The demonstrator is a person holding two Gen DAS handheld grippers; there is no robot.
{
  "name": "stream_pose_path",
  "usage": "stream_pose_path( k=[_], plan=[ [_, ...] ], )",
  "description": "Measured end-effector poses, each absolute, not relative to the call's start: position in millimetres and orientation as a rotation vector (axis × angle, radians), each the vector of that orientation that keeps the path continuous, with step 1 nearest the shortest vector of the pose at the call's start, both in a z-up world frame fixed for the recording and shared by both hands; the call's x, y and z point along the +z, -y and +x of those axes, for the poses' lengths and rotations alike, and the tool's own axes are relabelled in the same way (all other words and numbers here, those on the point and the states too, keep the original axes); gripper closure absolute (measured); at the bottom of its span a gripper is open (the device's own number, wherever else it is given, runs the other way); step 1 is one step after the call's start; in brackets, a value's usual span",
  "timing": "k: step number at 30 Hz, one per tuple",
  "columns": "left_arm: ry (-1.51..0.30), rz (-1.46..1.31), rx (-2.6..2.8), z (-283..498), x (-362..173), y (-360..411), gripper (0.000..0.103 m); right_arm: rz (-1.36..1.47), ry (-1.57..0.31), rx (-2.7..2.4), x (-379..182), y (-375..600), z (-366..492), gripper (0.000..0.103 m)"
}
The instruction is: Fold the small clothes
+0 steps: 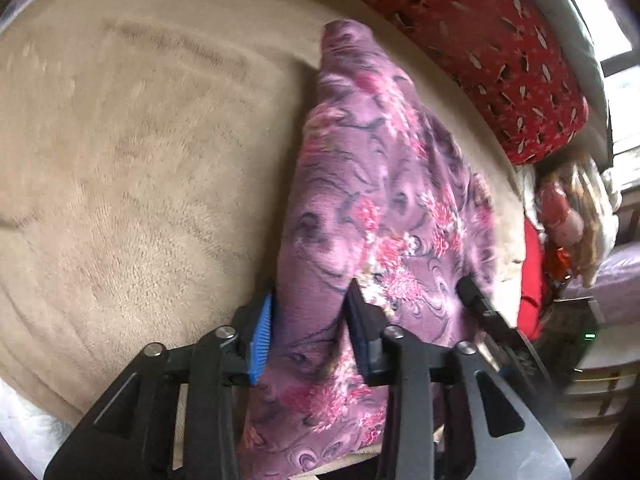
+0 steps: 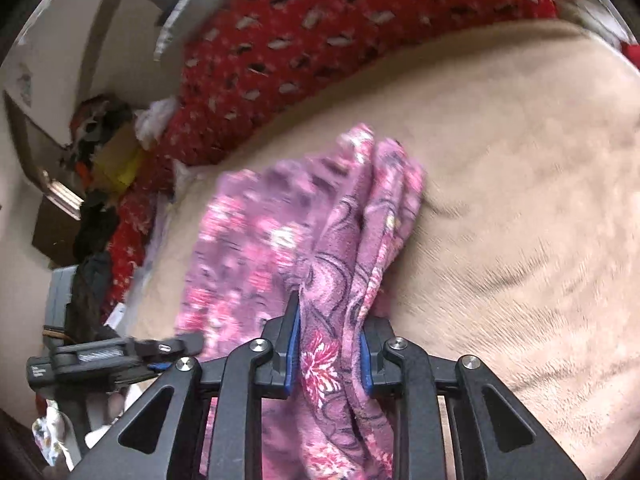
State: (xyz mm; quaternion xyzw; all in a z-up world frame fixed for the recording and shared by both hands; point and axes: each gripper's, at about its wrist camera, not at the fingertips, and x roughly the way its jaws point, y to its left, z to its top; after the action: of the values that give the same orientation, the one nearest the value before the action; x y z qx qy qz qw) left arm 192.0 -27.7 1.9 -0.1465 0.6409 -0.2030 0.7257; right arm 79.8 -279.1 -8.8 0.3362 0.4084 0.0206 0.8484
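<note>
Bunching purple floral garment (image 2: 320,264), lower edge hidden behind right hand-held gripper (image 2: 330,354).

Ahead of your jaws on both sides, a beige plush blanket (image 1: 140,160) is covering the work surface, its nap showing brushed streaks. Beyond your jaws, a red bolster (image 1: 500,52) printed with pale fish-like shapes is running along the blanket's far edge. Behind the bolster, far to the right of your left jaws, a window (image 1: 612,36) is letting in bright daylight. Far to the left of your right jaws, a pale wall (image 2: 60,52) is rising, and a heap of mixed clutter (image 2: 100,144) is sitting near the bolster's end; its contents are too blurred to identify.
</note>
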Motion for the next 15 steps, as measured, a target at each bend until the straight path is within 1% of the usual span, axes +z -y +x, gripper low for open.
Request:
stream_pose_path(
  k=[1,2,5,7,9,11,13,15],
  plan=[
    [-1.419,-0.333,-0.452,193.0,1.7,26.0,0.061,0.727,-0.869,0.039,-14.2,284.6,79.0,0.073],
    [-1.419,-0.336,-0.460,194.0,3.6,24.2,0.060,0.756,-0.869,0.032,-16.9,292.0,76.8,0.071],
    [-1.372,-0.362,-0.484,195.8,17.7,16.7,0.062,0.794,-0.833,-0.016,-7.4,307.9,71.2,0.070],
    [-1.311,-0.375,-0.490,198.2,31.1,15.3,0.062,0.776,-0.763,-0.098,10.8,319.8,66.5,0.067],
    [-1.259,-0.361,-0.498,204.5,43.9,24.5,0.061,0.737,-0.724,-0.071,23.8,319.5,73.2,0.067],
    [-1.234,-0.304,-0.503,214.4,48.4,41.8,0.057,0.623,-0.733,-0.035,36.2,307.0,90.7,0.069],
    [-1.226,-0.211,-0.492,226.1,47.7,66.2,0.057,0.526,-0.749,0.001,40.6,293.3,107.8,0.073],
    [-1.229,-0.144,-0.477,236.4,43.1,85.8,0.057,0.492,-0.751,0.027,39.9,286.2,118.8,0.075]
  ],
)
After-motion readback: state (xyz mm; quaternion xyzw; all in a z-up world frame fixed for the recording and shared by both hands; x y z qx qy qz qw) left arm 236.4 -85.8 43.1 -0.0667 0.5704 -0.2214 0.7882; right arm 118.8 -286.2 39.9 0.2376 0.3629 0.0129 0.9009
